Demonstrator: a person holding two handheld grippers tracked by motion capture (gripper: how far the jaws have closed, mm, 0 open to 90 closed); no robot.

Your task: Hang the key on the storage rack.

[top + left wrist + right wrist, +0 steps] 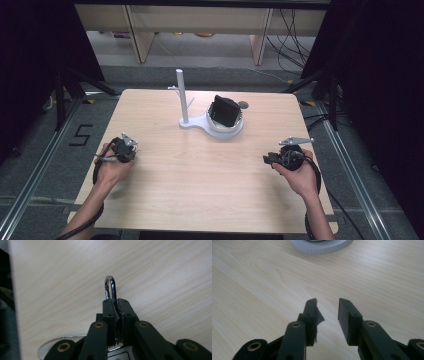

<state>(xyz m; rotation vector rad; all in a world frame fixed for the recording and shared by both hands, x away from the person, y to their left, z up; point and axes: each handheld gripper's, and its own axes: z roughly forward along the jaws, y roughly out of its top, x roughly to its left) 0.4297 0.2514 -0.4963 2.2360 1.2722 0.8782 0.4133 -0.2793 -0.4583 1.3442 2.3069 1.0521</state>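
My left gripper (pixel 116 301) is shut on a shiny metal loop (pixel 110 287), whose rounded end sticks out past the fingertips just above the wooden table (pixel 162 277). A thin metal ring (pixel 62 338) curves out under the jaws. In the high view this gripper (pixel 125 150) is at the table's left. At the table's right my right gripper (pixel 266 159) points left; its jaws (pixel 327 302) are open with nothing between them. A white stand (pixel 183 97) with a post and side hook rises at the back centre, and its round base (pixel 226 131) holds a black boxy object (pixel 225 111).
A small round grey object (pixel 243 104) lies behind the stand's base. The base's white rim (pixel 322 247) is at the top of the right gripper view. The table's left edge (pixel 11 302) runs close to the left gripper. Bare wood (pixel 200 170) stretches between the hands.
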